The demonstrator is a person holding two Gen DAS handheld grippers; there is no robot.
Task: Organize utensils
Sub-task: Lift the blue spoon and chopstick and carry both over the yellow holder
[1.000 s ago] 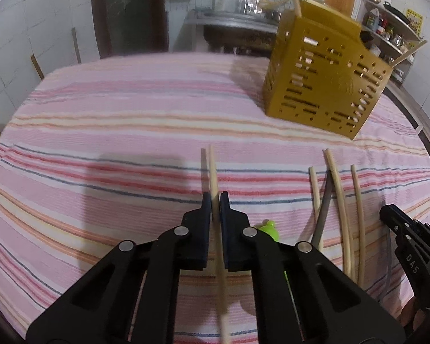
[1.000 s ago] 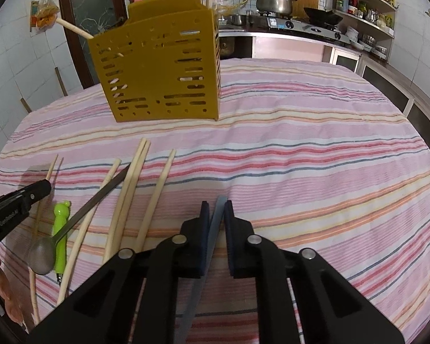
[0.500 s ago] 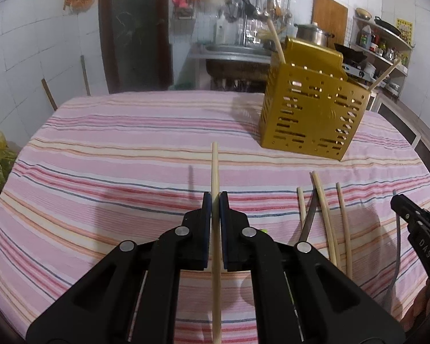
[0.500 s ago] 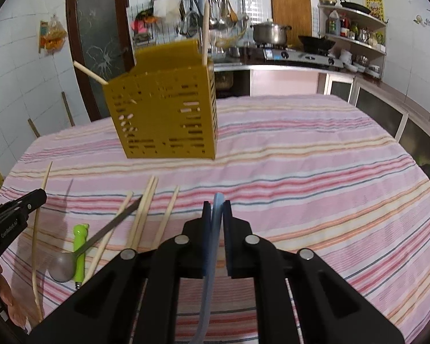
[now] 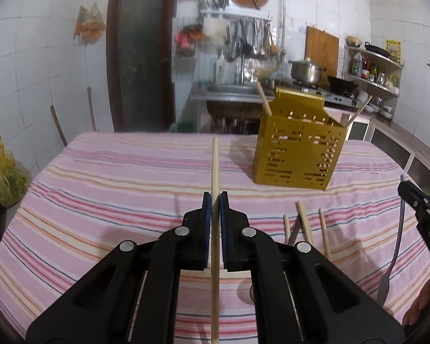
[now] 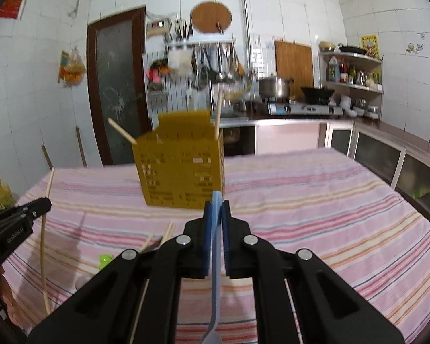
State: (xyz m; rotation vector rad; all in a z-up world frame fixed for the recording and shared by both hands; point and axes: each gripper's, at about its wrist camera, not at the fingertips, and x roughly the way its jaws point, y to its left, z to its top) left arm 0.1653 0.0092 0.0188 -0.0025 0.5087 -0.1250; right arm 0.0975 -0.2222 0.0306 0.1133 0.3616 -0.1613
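Chopstick [image 5: 215, 169] stands clamped in my left gripper [image 5: 215, 200], pointing twelve o'clock above the table [image 5: 100, 200]; my right gripper [image 6: 216, 205] pinches a blue utensil [image 6: 216, 258]. Yellow holder [image 5: 298, 154] sits at one o'clock.

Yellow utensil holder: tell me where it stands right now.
The yellow utensil holder stands upright on the striped tablecloth toward the table's far side, ahead and right of the left gripper, beyond the loose chopsticks; two chopsticks already stick out of it.
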